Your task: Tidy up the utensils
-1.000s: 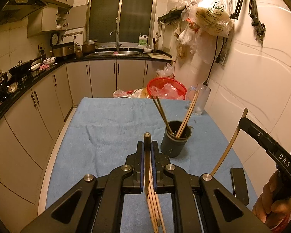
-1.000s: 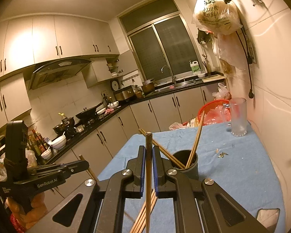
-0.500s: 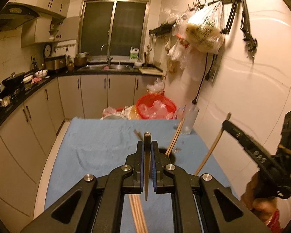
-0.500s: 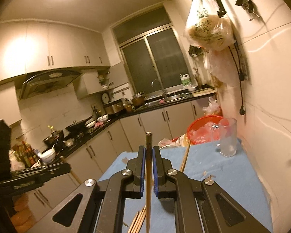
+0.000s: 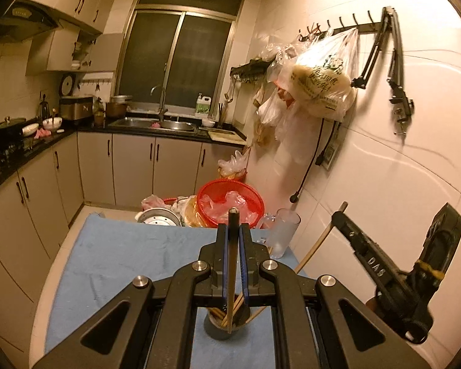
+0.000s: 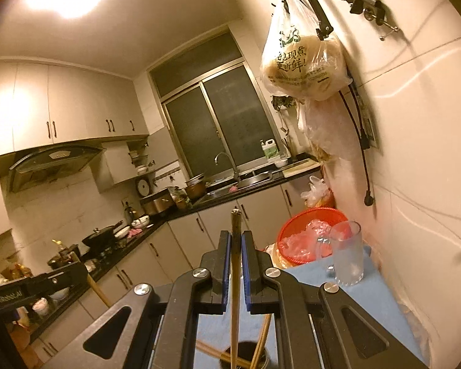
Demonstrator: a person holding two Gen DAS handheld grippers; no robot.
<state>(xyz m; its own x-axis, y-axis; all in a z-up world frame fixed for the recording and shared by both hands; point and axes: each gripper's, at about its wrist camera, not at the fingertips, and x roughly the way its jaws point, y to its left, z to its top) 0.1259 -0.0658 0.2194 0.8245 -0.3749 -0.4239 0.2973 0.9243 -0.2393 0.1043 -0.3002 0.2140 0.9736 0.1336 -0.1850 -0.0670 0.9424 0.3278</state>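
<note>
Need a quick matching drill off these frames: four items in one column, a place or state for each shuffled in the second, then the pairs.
Items
1. left gripper
2. dark cup
3. clear glass mug
4. bread bag

Place or state
A. hangs from a wall hook
B. stands on the blue cloth beside the red basket
C. shut on a chopstick
D. holds several chopsticks, below the fingers

Pairs: 1-C, 2-D, 3-B, 4-A
</note>
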